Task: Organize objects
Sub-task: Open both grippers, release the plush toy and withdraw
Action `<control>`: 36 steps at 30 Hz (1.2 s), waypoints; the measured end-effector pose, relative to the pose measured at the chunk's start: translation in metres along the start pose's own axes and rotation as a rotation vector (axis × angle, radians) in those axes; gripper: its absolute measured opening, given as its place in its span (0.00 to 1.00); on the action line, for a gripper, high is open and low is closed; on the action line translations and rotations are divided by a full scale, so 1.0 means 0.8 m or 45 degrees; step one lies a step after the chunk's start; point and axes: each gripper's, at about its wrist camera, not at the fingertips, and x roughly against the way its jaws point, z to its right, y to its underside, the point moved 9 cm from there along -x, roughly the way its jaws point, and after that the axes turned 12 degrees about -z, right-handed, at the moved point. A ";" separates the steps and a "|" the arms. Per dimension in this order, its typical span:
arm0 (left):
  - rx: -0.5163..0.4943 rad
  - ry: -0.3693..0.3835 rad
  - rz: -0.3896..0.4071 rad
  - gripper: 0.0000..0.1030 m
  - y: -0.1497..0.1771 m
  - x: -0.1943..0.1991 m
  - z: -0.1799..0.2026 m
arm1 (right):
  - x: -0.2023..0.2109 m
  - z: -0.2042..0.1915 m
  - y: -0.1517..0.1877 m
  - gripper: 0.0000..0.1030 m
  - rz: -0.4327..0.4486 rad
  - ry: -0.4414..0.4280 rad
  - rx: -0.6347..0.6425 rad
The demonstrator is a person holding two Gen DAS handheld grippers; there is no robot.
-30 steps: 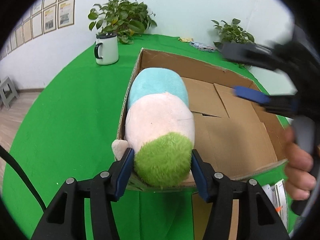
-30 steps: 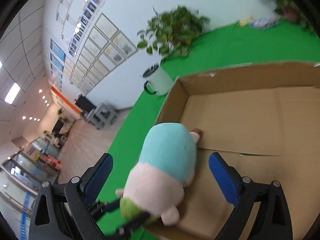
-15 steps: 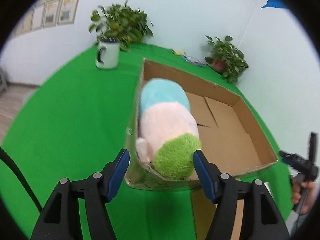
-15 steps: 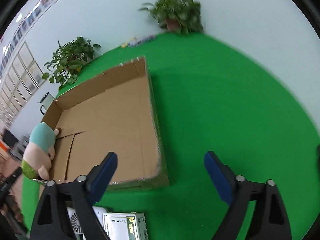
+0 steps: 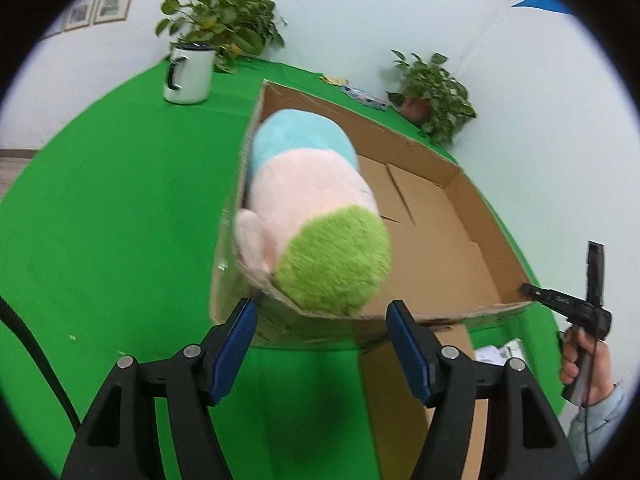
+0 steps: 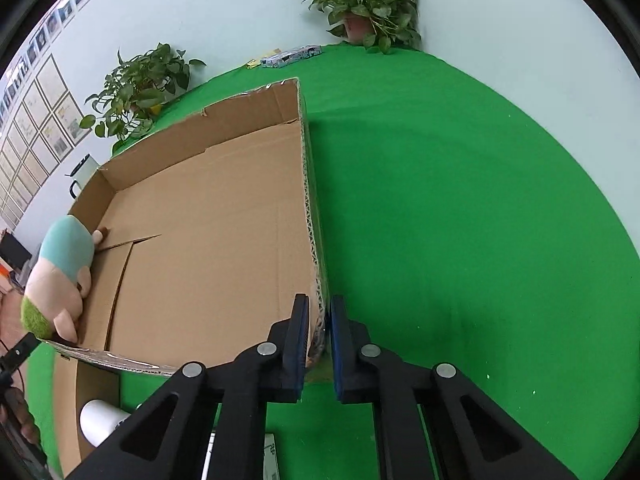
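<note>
- white mug (image 5: 187, 76) far left on the green table (image 5: 100, 216), just in front of the left potted plant (image 5: 218, 36)
- left gripper (image 5: 320, 340): blue pads spread wide, nothing between them; it sits just short of the box's near-left corner, not touching the toy
- plush toy (image 5: 312, 220) (blue, pink, green bands) lies along the left wall inside the cardboard box (image 5: 440, 216); its green end pokes over the near rim
- same toy (image 6: 60, 276) in the right wrist view: tucked into the box's near-left corner, leaning on the wall
- box floor to the right of the toy is bare cardboard with a flap seam showing
- small patterned packet (image 5: 364, 96) at the back of the table, near the right potted plant (image 5: 436, 92)
- right gripper (image 6: 319, 344): pads pinched onto the box's right wall near the near-right corner, one pad inside, one outside
- from the left wrist view, the right gripper (image 5: 536, 291) tip meets that same corner; person's hand (image 5: 588, 360) on its handle
- white cylinder (image 6: 100, 420) and printed packaging sit on the table in front of the box; can't identify them
</note>
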 end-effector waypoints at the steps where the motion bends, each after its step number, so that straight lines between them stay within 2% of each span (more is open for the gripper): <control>1: -0.011 0.000 -0.003 0.64 0.001 -0.001 0.003 | 0.000 -0.002 0.000 0.06 0.005 0.028 0.019; 4: -0.043 -0.037 0.004 0.64 0.001 0.001 0.010 | 0.011 0.006 0.006 0.05 0.015 0.076 0.044; 11: -0.036 -0.047 0.068 0.64 -0.001 0.028 0.007 | 0.018 0.004 0.011 0.05 0.024 0.142 0.091; 17: -0.042 -0.082 0.112 0.64 0.000 0.053 0.011 | 0.011 0.004 0.011 0.06 -0.003 0.139 0.079; 20: -0.079 -0.125 0.125 0.64 0.007 0.065 0.026 | 0.028 -0.001 0.017 0.09 0.024 0.153 0.065; 21: -0.096 -0.131 0.133 0.64 0.010 0.071 0.031 | 0.037 -0.003 0.019 0.17 0.041 0.168 0.066; 22: -0.120 -0.145 0.146 0.65 0.012 0.076 0.039 | 0.053 -0.010 0.023 0.41 0.080 0.180 0.074; 23: -0.148 -0.167 0.164 0.65 0.015 0.082 0.049 | 0.073 -0.023 0.028 0.59 0.133 0.154 0.086; 24: -0.180 -0.191 0.189 0.67 0.017 0.088 0.060 | 0.092 -0.038 0.035 0.96 0.186 0.100 0.100; 25: -0.211 -0.215 0.219 0.70 0.020 0.095 0.071 | 0.112 -0.055 0.043 1.00 0.241 0.036 0.124; 26: -0.226 -0.231 0.245 0.78 0.021 0.101 0.079 | 0.130 -0.073 0.052 1.00 0.286 -0.013 0.159; 29: -0.258 -0.288 0.356 0.80 0.029 0.120 0.106 | 0.166 -0.117 0.081 1.00 0.346 -0.079 0.263; 31: -0.267 -0.293 0.354 0.80 0.035 0.123 0.118 | 0.183 -0.144 0.101 1.00 0.365 -0.142 0.316; 36: -0.242 -0.198 0.255 0.80 0.050 0.120 0.132 | 0.205 -0.191 0.147 1.00 0.350 -0.273 0.408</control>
